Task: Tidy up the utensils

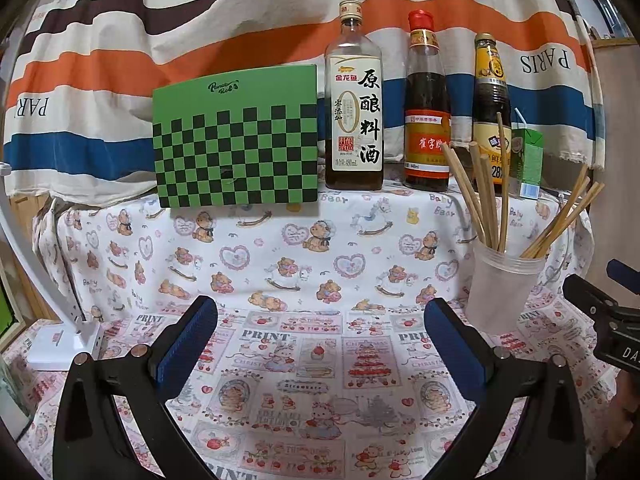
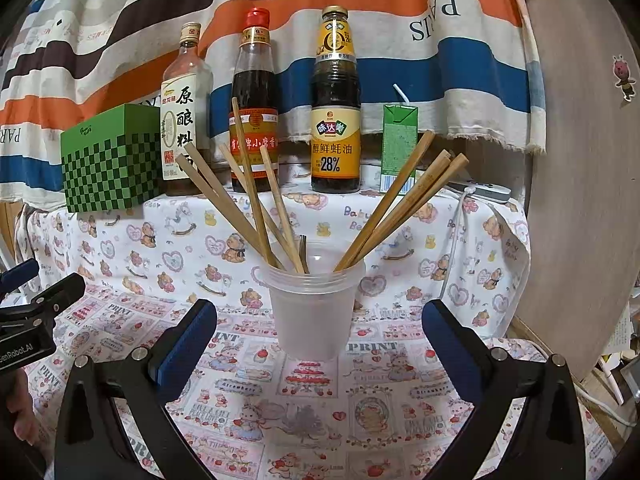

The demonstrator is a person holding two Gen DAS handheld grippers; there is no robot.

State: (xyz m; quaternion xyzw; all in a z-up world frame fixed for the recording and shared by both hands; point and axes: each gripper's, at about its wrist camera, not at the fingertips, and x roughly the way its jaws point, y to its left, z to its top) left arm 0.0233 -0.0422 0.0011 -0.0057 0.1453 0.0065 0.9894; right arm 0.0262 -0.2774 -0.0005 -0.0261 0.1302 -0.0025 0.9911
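- Left claw (image 1: 320,344): jaws wide apart, nothing between them, only printed cloth (image 1: 304,400) below w/ "PRINT", "Strawberry", "CHRISTMAS" panels.
- Right claw (image 2: 320,344): jaws also spread wide, empty; cup (image 2: 314,312) stands centred just ahead of the gap, not touching either pad.
- From left claw, the cup (image 1: 500,296) sits ahead-right, just past the right finger; right claw's body shows at far right edge.
- Cup: translucent plastic, upright, ribbed rim. Chopsticks (image 2: 404,204) inside, light wood, fanned in 2 bunches – several leaning left, several leaning right. A dark metal fork (image 2: 303,252) stands between bunches, tines up.
- Farther back, raised shelf under cloth marked "Baby Bear" w/ teddy and heart print.
- On shelf, L to R from right claw: green box (image 2: 112,164), checkerboard front, script logo too small to read; clear bottle (image 2: 186,112) "原酿料酒", 480mL; red-cap bottle (image 2: 254,112), orange label, dark liquid; gold-cap bottle (image 2: 336,120) "味达美", "醇鲜蚝油", "28%"; green carton (image 2: 398,148) w/ white straw.
- Backdrop: striped fabric (image 2: 360,20), orange/blue/brown/cream, "PARIS" and "HERMES" printed upside down.
- Left claw body in right view reads "...enRobot.AI".
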